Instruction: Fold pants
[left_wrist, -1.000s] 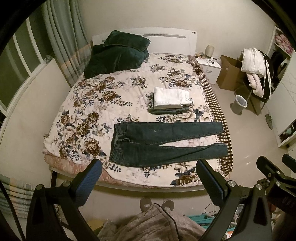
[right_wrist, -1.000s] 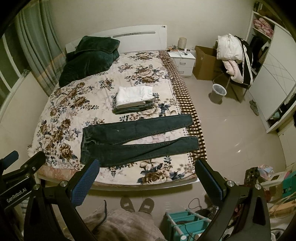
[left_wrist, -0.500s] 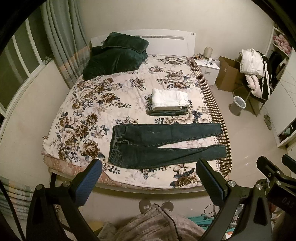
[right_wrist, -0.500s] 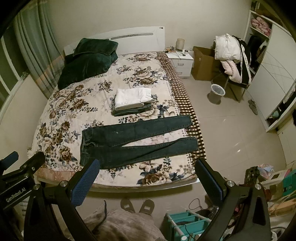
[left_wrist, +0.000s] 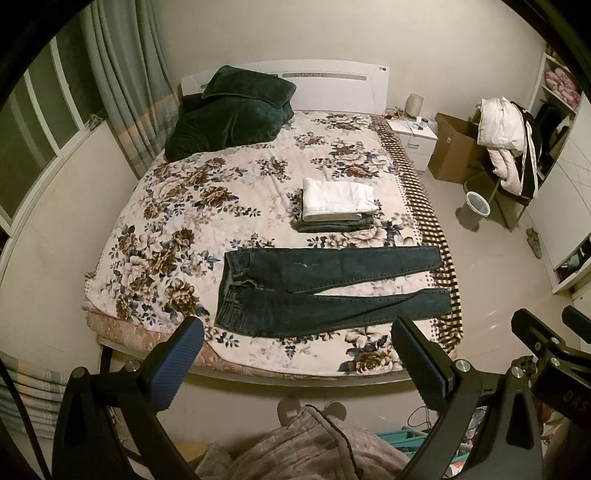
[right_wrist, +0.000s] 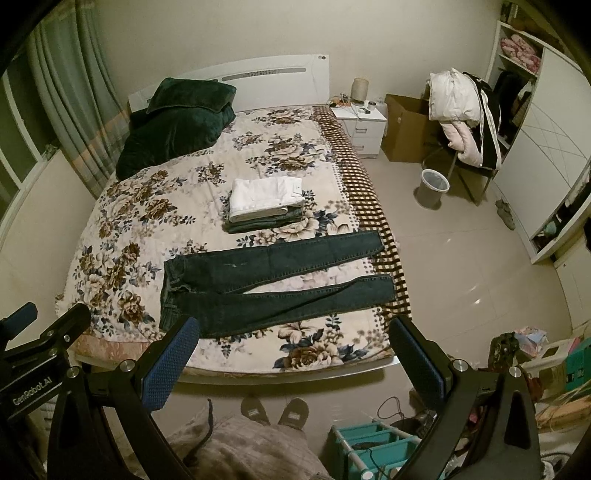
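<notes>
Dark blue jeans (left_wrist: 325, 288) lie flat across the near part of the floral bed (left_wrist: 177, 229), waistband to the left, both legs spread to the right; they also show in the right wrist view (right_wrist: 273, 284). My left gripper (left_wrist: 295, 354) is open and empty, held high above the bed's near edge. My right gripper (right_wrist: 291, 350) is open and empty too, at about the same height, to the right of the left one. Neither touches the jeans.
A stack of folded clothes with a white piece on top (left_wrist: 338, 203) sits behind the jeans. Dark green pillows (left_wrist: 229, 114) lie at the headboard. A nightstand (right_wrist: 364, 125), cardboard box (right_wrist: 404, 129), bin (right_wrist: 432, 186) and loaded chair (right_wrist: 465, 122) stand right of the bed. A teal rack (right_wrist: 373, 443) is at my feet.
Both grippers have drawn back and up slightly, so the bed sits a little farther off in both views. The jeans have not moved. Both grippers stay open.
</notes>
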